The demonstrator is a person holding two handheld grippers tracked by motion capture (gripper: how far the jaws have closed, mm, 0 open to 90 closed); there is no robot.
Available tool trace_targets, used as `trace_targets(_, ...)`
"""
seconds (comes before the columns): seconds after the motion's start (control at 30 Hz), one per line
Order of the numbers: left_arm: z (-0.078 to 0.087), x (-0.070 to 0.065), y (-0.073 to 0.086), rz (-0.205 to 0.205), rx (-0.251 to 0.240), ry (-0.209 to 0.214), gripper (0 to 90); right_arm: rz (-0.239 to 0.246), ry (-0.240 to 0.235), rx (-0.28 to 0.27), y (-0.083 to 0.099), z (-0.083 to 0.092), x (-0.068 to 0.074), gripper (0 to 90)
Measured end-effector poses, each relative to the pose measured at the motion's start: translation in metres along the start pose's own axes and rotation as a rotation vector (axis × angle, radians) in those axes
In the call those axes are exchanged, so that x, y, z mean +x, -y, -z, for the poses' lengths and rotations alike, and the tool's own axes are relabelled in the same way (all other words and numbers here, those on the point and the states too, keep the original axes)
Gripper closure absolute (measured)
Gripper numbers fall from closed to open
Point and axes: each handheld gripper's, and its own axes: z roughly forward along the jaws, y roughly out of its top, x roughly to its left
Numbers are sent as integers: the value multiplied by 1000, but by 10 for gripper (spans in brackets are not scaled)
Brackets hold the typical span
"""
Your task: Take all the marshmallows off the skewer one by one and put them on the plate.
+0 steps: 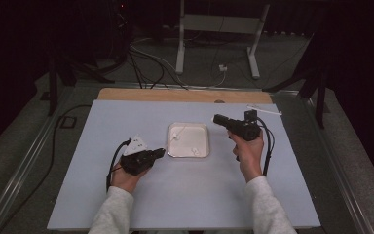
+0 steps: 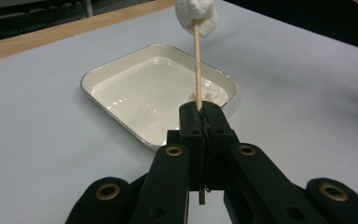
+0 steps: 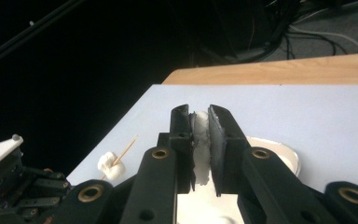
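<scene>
Dark room, grey floor (image 1: 24,126) (cables (image 1: 148,61) trailing), white frame legs (image 1: 216,29).

Tray (image 2: 121,70): cream-white, glossy. Tabletop (image 1: 126,195): pale grey-blue, with a light wood strip (image 1: 175,95) along its far edge. 2 marshmallows (image 2: 196,16) (image 3: 201,135): white; skewer (image 2: 197,65): tan; jaws: black.

A tray (image 1: 189,140) sits at the middle of the table (image 1: 102,195). The left gripper (image 1: 159,153) is just left of it, the right gripper (image 1: 217,118) just right.
</scene>
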Motion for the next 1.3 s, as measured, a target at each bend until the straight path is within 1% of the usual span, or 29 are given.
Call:
trace_targets(0.23,0,1,0,4,-1,-6,900,15,-3,43,8,-15,1,801)
trace_targets(0.47,2,1,0,9,-14,-8,900,18,4,67,12,-23,0,796)
trace_targets(0.63,1,1,-1,9,-14,-5,900,7,13,83,17,-29,-3,792)
trace_targets(0.97,1,1,-1,18,-18,-5,900,32,48,137,26,-42,-6,786)
trace_targets(1.17,-1,1,0,17,-16,0,900,44,73,186,33,-52,-8,780)
trace_targets(1.3,0,1,0,20,-20,-2,900,47,93,211,38,-58,-9,754)
